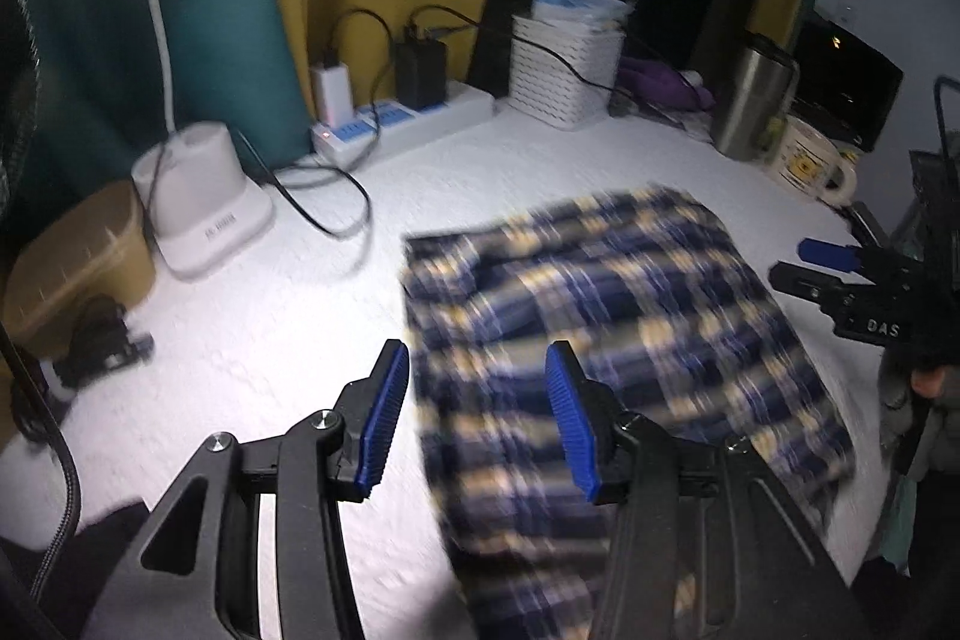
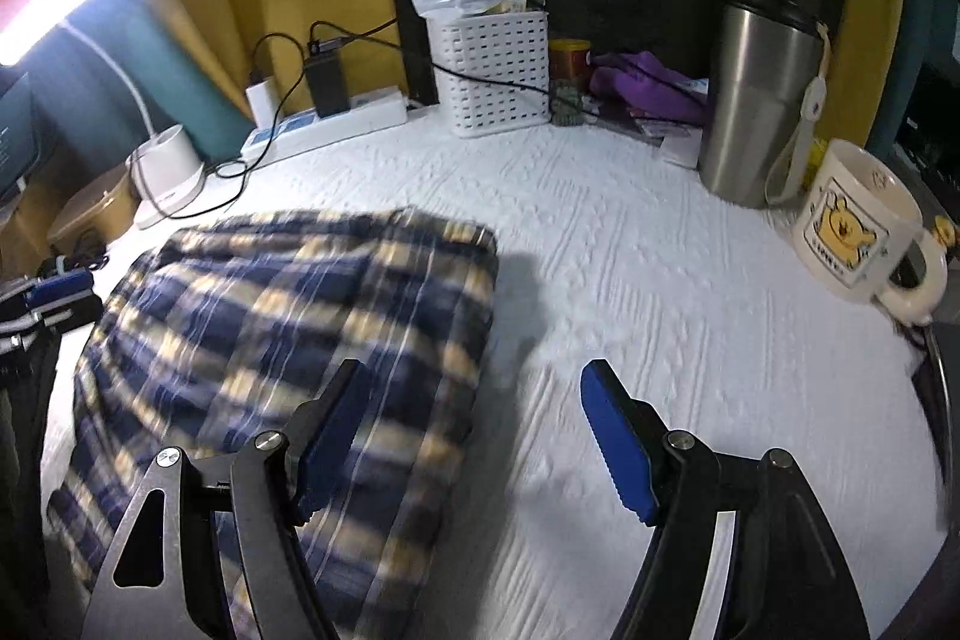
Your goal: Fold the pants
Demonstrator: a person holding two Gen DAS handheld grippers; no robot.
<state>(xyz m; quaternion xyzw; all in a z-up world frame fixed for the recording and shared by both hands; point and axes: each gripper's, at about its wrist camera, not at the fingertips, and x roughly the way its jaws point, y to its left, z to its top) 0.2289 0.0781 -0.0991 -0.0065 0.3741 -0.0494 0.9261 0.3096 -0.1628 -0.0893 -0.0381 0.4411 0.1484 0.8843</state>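
The blue, white and yellow plaid pants lie folded over in a blurred heap on the white textured cover. My left gripper is open and empty, hovering over the pants' left edge. My right gripper is open and empty, with its left finger over the right side of the pants and its right finger over bare cover. The right gripper also shows at the right edge of the left wrist view, beside the pants.
At the back stand a power strip with chargers, a white basket, a steel tumbler and a bear mug. A white lamp base and a tan box stand at the left.
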